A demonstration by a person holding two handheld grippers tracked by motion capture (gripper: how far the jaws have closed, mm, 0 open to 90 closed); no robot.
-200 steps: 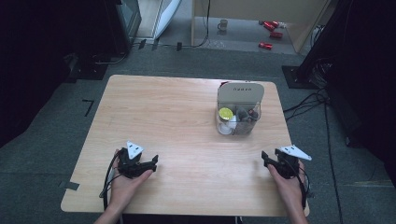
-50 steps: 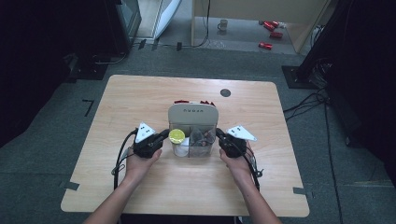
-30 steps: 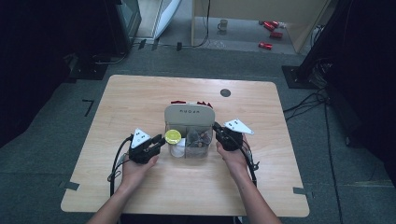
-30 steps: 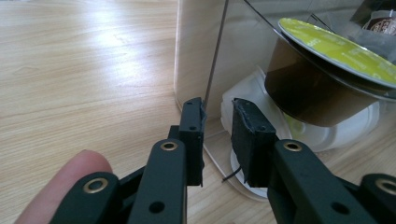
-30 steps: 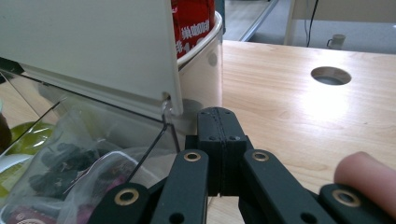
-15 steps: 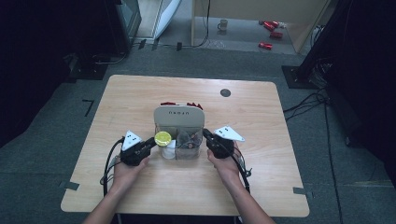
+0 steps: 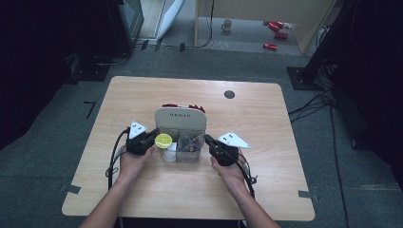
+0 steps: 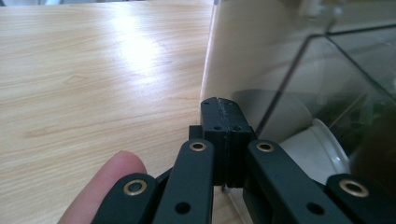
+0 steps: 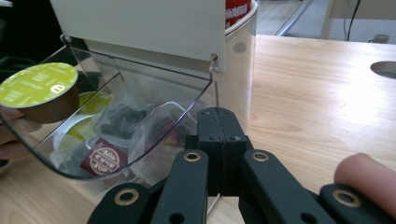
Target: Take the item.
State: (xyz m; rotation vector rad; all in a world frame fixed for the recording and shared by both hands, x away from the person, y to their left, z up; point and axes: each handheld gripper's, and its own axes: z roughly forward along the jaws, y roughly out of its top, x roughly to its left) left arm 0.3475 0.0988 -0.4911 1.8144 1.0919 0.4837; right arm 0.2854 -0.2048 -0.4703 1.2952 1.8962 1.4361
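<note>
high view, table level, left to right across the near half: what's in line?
left gripper → green-lidded capsule → clear-fronted capsule dispenser → right gripper; both sets of jaws are shut at the dispenser's sides.

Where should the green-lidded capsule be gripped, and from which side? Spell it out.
Probably from above. The capsule sits upright at the left end of the bin, lid up, behind the clear front wall. Close across the brown body just under the lid's wider rim, which should resist slipping.
</note>
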